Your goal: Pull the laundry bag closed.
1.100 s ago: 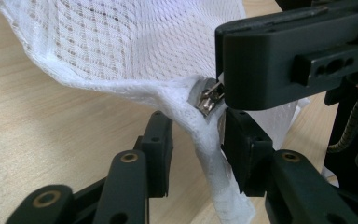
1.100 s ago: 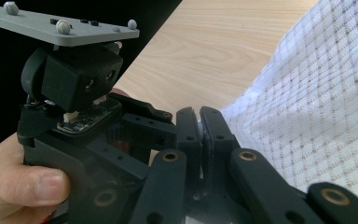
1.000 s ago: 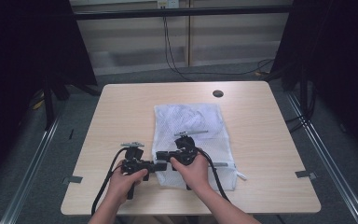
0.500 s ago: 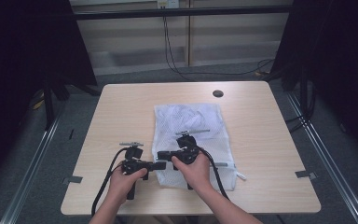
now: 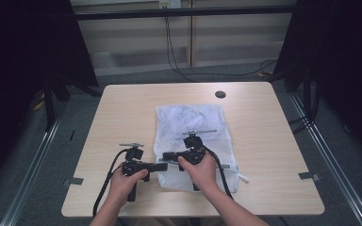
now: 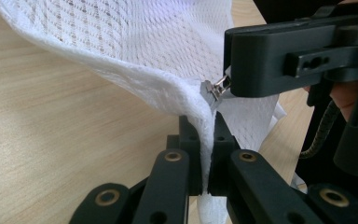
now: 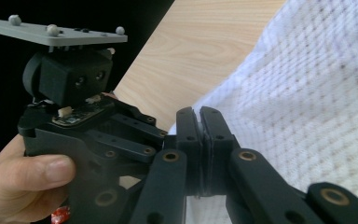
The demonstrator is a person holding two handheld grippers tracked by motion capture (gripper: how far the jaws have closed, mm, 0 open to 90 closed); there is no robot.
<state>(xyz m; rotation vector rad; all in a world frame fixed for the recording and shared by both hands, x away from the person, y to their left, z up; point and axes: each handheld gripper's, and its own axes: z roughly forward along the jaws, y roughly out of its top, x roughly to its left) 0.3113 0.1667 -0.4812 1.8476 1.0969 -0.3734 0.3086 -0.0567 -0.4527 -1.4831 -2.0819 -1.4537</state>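
White mesh laundry bag (image 5: 193,127): near edge hidden under the hands in high view, contents unclear; small silver metal zipper pull (image 6: 213,89) half-covered by a black jaw.

One white mesh laundry bag (image 5: 192,126) lies on one wooden counter (image 5: 122,113). The bag carries one metal zipper pull (image 6: 213,89). Two black grippers work at it, the left gripper (image 5: 161,165) and the right gripper (image 5: 165,156), each with two jaws and one trailing cable. Two hands hold them. One dark round hole (image 5: 220,94) sits in the counter's far part.
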